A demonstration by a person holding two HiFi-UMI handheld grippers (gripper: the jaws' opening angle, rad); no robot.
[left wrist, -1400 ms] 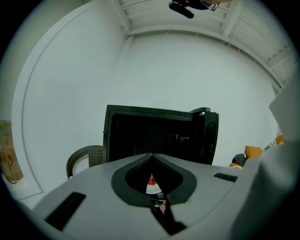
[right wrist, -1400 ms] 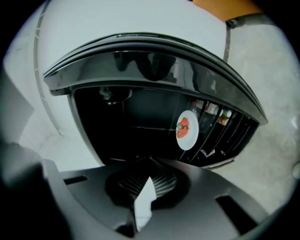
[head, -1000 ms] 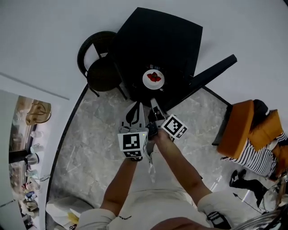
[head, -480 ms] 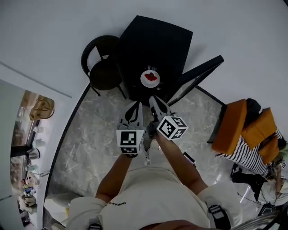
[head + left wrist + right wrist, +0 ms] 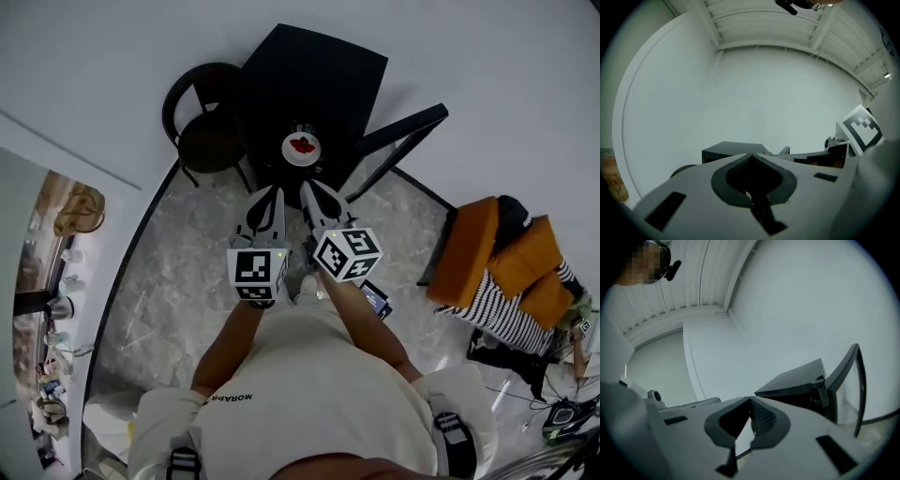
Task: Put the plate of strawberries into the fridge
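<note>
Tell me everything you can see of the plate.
The plate is small, round and white, with red strawberries in its middle. It lies flat at the front opening of the black fridge, beside its open door. What it rests on is too dark to tell. Nothing else touches it.

I read the right gripper (image 5: 751,403) with its jaws pressed together, the ribbed pads meeting at the tips and nothing caught between them. Past the tips, right of centre, sits the black fridge (image 5: 794,380), its door (image 5: 851,380) swung open toward the right edge, with a strip of pale floor (image 5: 881,430) below it. Behind it a plain white wall (image 5: 797,301) curves round to a slatted ceiling (image 5: 684,282) at upper left.
</note>
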